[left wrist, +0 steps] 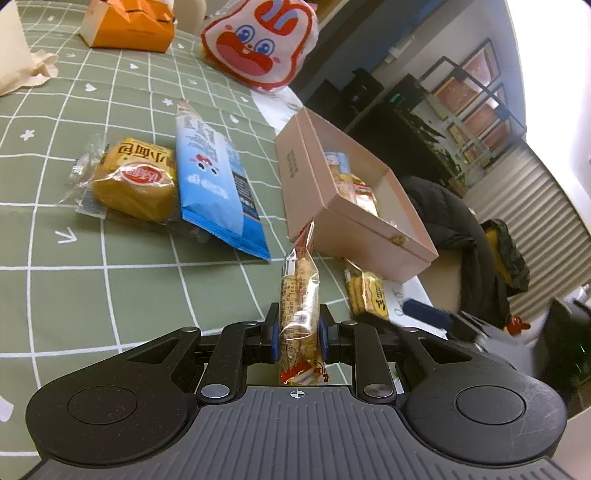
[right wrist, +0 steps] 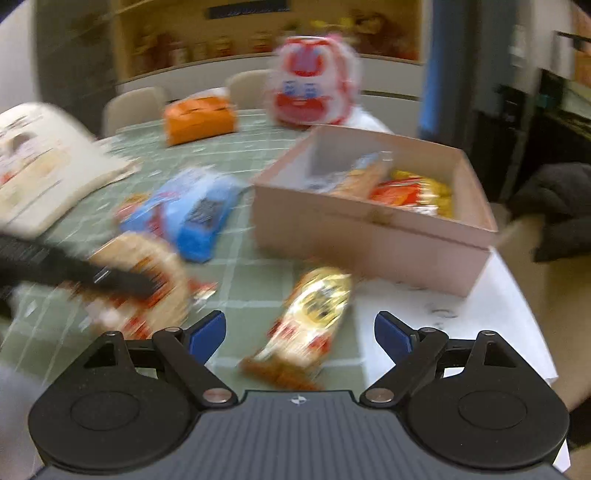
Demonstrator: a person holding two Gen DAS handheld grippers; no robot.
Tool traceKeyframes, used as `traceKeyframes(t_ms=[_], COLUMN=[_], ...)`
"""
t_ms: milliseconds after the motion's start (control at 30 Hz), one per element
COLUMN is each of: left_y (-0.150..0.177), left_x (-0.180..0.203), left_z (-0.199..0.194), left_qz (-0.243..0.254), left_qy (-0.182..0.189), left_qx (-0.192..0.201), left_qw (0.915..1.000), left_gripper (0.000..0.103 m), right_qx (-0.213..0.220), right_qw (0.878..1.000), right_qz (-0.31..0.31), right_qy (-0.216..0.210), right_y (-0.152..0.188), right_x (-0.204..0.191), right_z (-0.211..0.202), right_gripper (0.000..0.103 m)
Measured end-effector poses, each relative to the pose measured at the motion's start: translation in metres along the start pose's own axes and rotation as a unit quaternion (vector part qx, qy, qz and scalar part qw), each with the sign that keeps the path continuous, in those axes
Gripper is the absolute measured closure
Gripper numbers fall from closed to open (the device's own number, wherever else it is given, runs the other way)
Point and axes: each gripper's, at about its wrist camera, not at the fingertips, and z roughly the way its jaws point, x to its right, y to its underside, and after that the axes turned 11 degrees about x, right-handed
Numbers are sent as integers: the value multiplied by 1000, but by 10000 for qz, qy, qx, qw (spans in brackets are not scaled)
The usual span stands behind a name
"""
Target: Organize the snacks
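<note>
My left gripper (left wrist: 298, 328) is shut on a clear cracker packet (left wrist: 300, 295) and holds it above the green tablecloth, just short of the pink box (left wrist: 306, 177). The box holds several snacks (left wrist: 354, 184). My right gripper (right wrist: 300, 330) is open and empty, with a gold-and-red snack packet (right wrist: 314, 317) lying on the table between its fingers. That packet also shows in the left wrist view (left wrist: 367, 293) next to the box (right wrist: 369, 236). A blue packet (left wrist: 214, 177) and a small yellow bread pack (left wrist: 133, 181) lie left of the box. The right wrist view is blurred.
A red-and-white cartoon bag (left wrist: 258, 40) and an orange box (left wrist: 129, 26) stand at the far side. A cream cloth bag (right wrist: 48, 162) lies at the left. The table edge runs right behind the pink box, with a dark jacket (left wrist: 454, 221) beyond.
</note>
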Motion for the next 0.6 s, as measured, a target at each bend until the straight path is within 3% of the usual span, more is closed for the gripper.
traceKeyframes(t_ms=[167, 233, 333, 367, 400, 600], left_y=[0, 1, 2, 2, 3, 4], left_x=[0, -1, 1, 1, 2, 2], left_z=[3, 3, 5, 5, 6, 10], left_qz=[2, -10, 14, 16, 13, 4], left_qy=[29, 29, 54, 85, 114, 342], left_qx=[-78, -91, -125, -151, -176, -258], left_qw=[10000, 10000, 9999, 9998, 9998, 9991], left_gripper=[80, 80, 80, 80, 80, 80], right_qx=[-391, -325, -313, -328, -323, -215], right_qw=[9990, 9993, 9994, 9994, 9995, 9994], right_qz=[219, 118, 93, 50, -39, -272], right_qy=[69, 162, 94, 64, 27, -73], right_y=[-2, -2, -3, -3, -3, 4], right_x=[-4, -7, -5, -5, -4, 2], right_z=[36, 38, 34, 32, 28, -10], right_gripper=[17, 21, 45, 59, 66, 68])
